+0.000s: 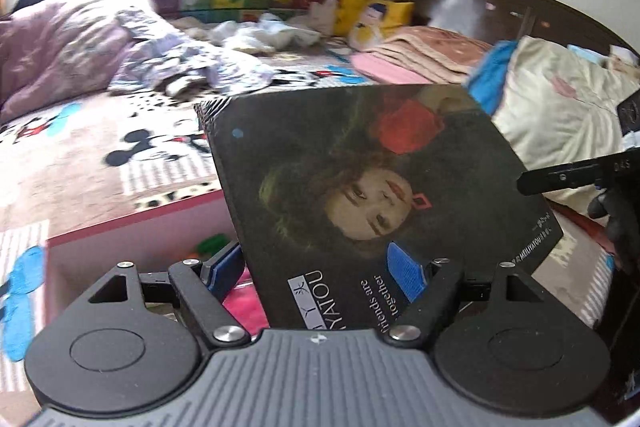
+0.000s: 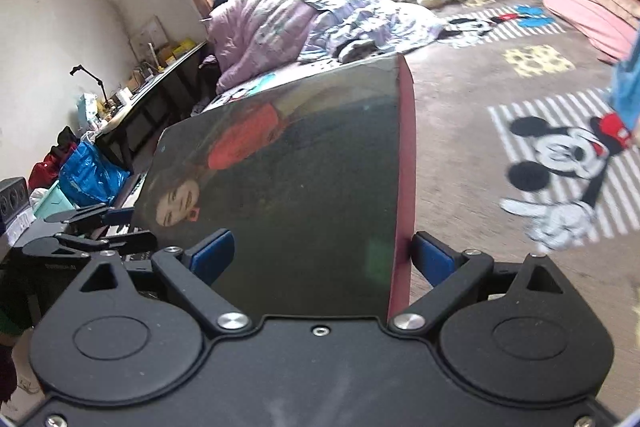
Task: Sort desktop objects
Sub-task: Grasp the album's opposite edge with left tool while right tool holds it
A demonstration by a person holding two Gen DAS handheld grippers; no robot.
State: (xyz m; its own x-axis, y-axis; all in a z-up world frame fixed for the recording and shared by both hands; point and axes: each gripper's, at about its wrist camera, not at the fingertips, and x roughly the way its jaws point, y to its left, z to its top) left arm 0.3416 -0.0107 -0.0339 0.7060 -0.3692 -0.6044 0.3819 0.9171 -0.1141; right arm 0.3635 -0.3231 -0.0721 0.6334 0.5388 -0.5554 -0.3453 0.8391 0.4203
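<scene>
1. A dark, glossy box (image 1: 360,179) printed with a woman's portrait and the lettering "YATOU" is carried in mid-air above a bedroom, gripped from two sides at once; no desk surface lies beneath it in either view.

2. The left gripper (image 1: 320,275) is clamped on the box's near end: one blue pad (image 1: 404,275) presses on the printed face and the other shows at the far side of the edge, so the jaws stand closed against the cardboard.

3. The right gripper (image 2: 320,255) holds the same box (image 2: 288,187) across its width, its blue pads bearing on the printed face and on the red side (image 2: 404,187); the left tool's black linkage (image 2: 92,227) is visible just beyond the box's lower-left corner.

4. Behind the box spreads a bed (image 1: 120,131) covered in a cartoon-mouse blanket, with a lilac quilt (image 1: 64,43), folded pink blankets (image 1: 420,55) and yellow plush toys (image 1: 360,7) near the headboard; a cluttered desk (image 2: 152,83) runs along the wall in the right wrist view.

5. Judged from this, the sorting is at the carry stage, the box lifted but not yet placed.

6. The next move likely calls for both hands travelling together, keeping the box level, toward its destination, which is not identifiable here, before either grip loosens.
</scene>
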